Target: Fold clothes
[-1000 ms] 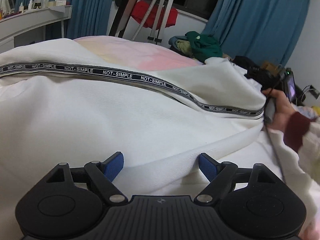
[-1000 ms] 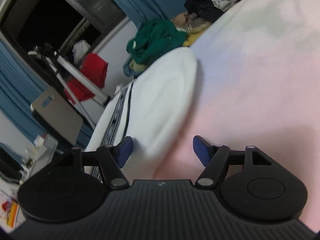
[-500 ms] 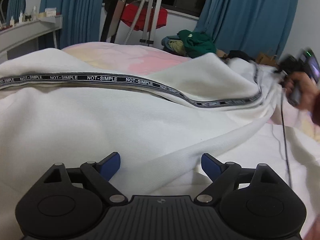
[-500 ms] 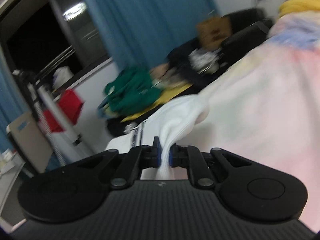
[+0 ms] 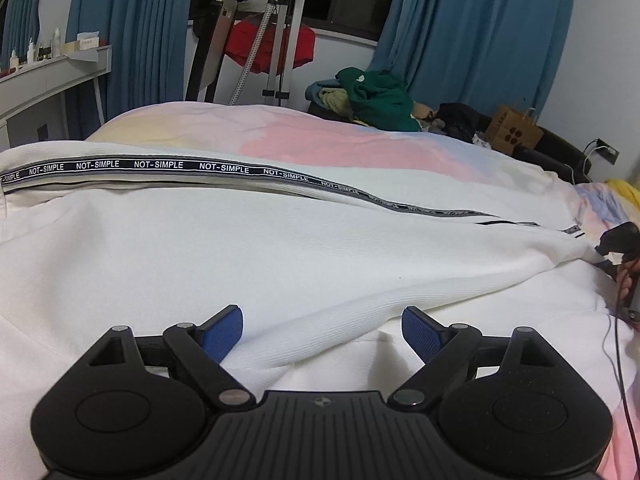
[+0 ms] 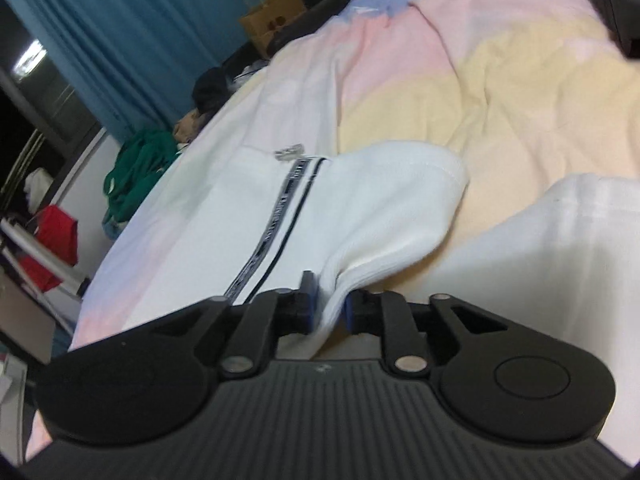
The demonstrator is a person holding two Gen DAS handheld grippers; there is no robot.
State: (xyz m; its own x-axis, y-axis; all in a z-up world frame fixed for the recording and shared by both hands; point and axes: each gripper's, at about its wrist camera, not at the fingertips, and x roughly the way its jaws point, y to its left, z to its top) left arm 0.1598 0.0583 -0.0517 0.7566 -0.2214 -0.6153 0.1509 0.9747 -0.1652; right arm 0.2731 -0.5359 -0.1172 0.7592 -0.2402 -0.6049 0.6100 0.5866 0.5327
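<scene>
A white garment (image 5: 240, 248) with a black "NOT-SIMPLE" tape stripe (image 5: 224, 168) lies spread over the bed. My left gripper (image 5: 322, 330) is open, its blue pads on either side of a raised fold of the white cloth. My right gripper (image 6: 328, 308) is shut on the white garment's end (image 6: 384, 216), pinching a bunched edge beside the striped tape (image 6: 280, 216). In the left wrist view the right gripper (image 5: 614, 240) shows at the far right, holding the stretched end.
The bed has a pink, yellow and blue cover (image 5: 320, 140). A pile of green clothes (image 5: 376, 96) and a paper bag (image 5: 514, 134) sit behind it. A drying rack with a red item (image 5: 272, 46) and blue curtains stand beyond. A shelf (image 5: 52, 68) is at left.
My right gripper closed on the garment's end and pulled it out to the right and down, stretching the cloth flat. My left gripper stayed open over the fold.
</scene>
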